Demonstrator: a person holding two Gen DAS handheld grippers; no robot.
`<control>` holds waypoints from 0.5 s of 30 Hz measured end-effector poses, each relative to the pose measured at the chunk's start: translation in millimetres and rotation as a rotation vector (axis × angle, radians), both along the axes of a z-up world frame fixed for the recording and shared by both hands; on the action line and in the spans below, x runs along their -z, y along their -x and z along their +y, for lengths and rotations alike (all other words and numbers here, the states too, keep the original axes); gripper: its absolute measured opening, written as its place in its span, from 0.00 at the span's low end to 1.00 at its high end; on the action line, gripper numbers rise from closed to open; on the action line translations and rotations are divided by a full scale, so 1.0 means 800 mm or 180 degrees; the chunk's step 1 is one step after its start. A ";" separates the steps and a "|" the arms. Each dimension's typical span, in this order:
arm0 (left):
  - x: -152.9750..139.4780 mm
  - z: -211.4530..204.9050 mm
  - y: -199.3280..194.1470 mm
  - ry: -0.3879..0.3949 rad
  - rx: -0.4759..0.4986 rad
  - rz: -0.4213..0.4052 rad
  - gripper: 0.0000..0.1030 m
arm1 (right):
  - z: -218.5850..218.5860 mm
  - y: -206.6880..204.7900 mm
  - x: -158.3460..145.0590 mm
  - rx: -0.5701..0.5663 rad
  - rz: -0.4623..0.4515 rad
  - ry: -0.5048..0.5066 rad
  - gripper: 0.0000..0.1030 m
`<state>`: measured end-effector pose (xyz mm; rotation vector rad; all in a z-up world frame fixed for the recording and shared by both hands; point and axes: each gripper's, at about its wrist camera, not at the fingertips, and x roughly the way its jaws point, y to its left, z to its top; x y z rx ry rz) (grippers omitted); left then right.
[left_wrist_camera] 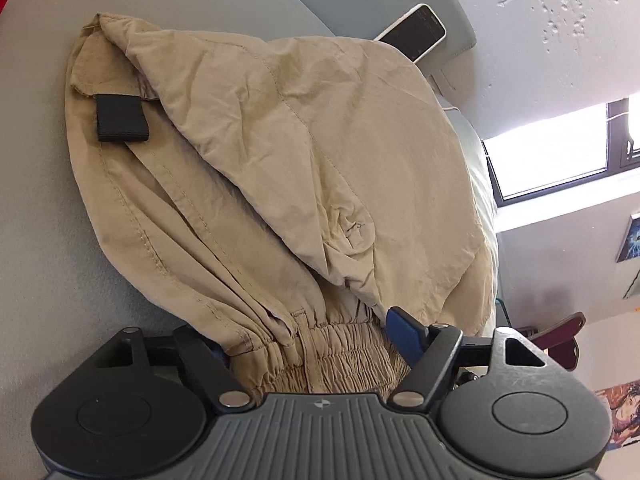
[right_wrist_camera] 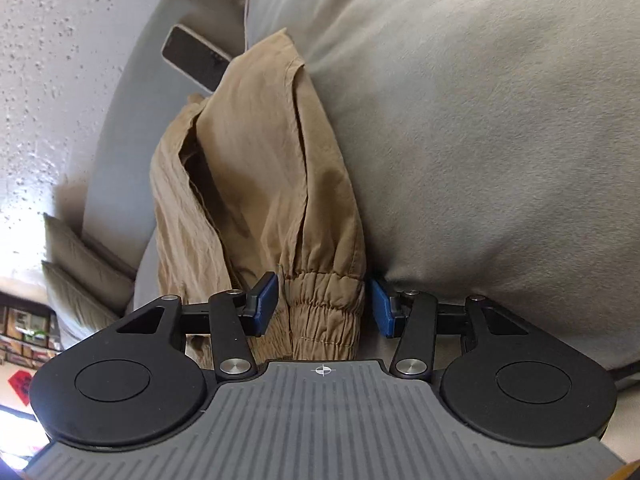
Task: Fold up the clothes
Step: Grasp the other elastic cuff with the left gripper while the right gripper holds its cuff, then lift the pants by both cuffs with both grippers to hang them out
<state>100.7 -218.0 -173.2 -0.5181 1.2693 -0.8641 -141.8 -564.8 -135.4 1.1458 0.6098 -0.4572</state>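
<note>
Tan trousers [left_wrist_camera: 280, 168] run lengthwise away from both tools; left gripper [left_wrist_camera: 316, 348] straddles the elastic waistband, grip uncertain, right gripper [right_wrist_camera: 324, 304] spread wide around it.

Home living room, grey sofa [right_wrist_camera: 500, 120], cushions [right_wrist_camera: 76, 264], wall pictures [left_wrist_camera: 630, 240]

Phone [left_wrist_camera: 416, 32] half under tan trousers [left_wrist_camera: 280, 168], left gripper's [left_wrist_camera: 316, 344] near finger buried in waistband
</note>
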 end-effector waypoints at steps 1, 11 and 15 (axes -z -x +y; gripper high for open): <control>0.002 0.004 0.000 -0.0016 0.0003 -0.0012 0.53 | 0.002 -0.002 0.000 0.0003 -0.0012 -0.0005 0.50; 0.010 0.037 0.005 0.0388 -0.0213 0.0200 0.10 | 0.026 -0.022 0.002 0.0032 -0.0131 -0.0054 0.13; -0.022 0.063 0.020 0.0808 -0.0304 0.0338 0.09 | 0.042 -0.010 -0.040 0.0006 -0.0481 -0.0134 0.12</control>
